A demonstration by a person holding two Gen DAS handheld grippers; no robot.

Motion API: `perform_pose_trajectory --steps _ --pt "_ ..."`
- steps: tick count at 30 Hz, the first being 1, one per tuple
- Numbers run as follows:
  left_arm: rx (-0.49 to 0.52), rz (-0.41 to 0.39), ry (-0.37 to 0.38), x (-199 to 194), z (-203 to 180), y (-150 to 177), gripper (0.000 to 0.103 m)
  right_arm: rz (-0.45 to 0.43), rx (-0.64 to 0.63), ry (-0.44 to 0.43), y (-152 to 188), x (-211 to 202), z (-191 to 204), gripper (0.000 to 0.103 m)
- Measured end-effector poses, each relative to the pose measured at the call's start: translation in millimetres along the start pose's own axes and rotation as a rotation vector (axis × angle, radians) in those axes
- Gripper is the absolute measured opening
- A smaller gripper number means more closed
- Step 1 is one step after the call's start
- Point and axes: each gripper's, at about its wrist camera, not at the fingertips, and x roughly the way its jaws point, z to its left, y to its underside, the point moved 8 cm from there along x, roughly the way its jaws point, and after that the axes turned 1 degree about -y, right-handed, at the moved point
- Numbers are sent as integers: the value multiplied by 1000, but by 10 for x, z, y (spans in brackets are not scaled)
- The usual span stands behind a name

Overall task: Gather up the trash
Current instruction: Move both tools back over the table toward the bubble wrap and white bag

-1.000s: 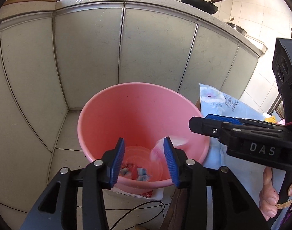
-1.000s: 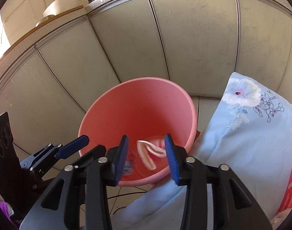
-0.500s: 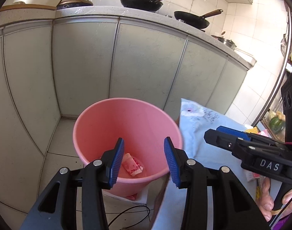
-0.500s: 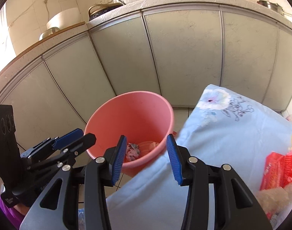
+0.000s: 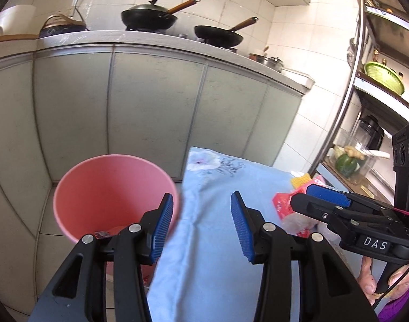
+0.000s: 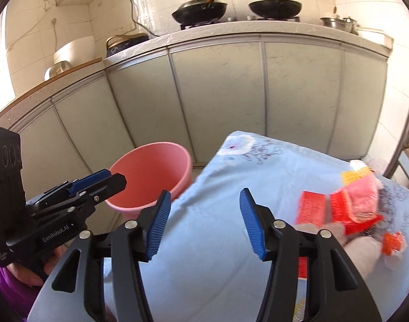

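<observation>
We've got both grippers empty, left gripper (image 5: 201, 225) apart, right gripper (image 6: 204, 224) opening, with the red wrappers (image 6: 338, 209) on the tabletop (image 6: 217, 241) right of the pink bin (image 6: 150, 171), nearest our right gripper.

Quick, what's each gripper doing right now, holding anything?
Left gripper: open, holding nothing.
Right gripper: jaws opening, nothing between them, holding nothing.

A surface (image 6: 225, 241) covered by a pale blue flowered cloth (image 6: 258, 166) is seen beneath the right hand-held gripper (image 6: 204, 222). Red and yellow wrappers (image 6: 349, 204) are scattered on it, right of that hand-held gripper.
</observation>
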Motion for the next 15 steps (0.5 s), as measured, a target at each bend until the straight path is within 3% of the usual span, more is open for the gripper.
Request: perform_pose_trajectory --steps 11,15 --pt "99 54 127 167 -683 145 57 -21 122 133 369 -483 -763 56" --pt "166 88 180 279 -946 234 59 -23 162 183 524 -585 -1027 62"
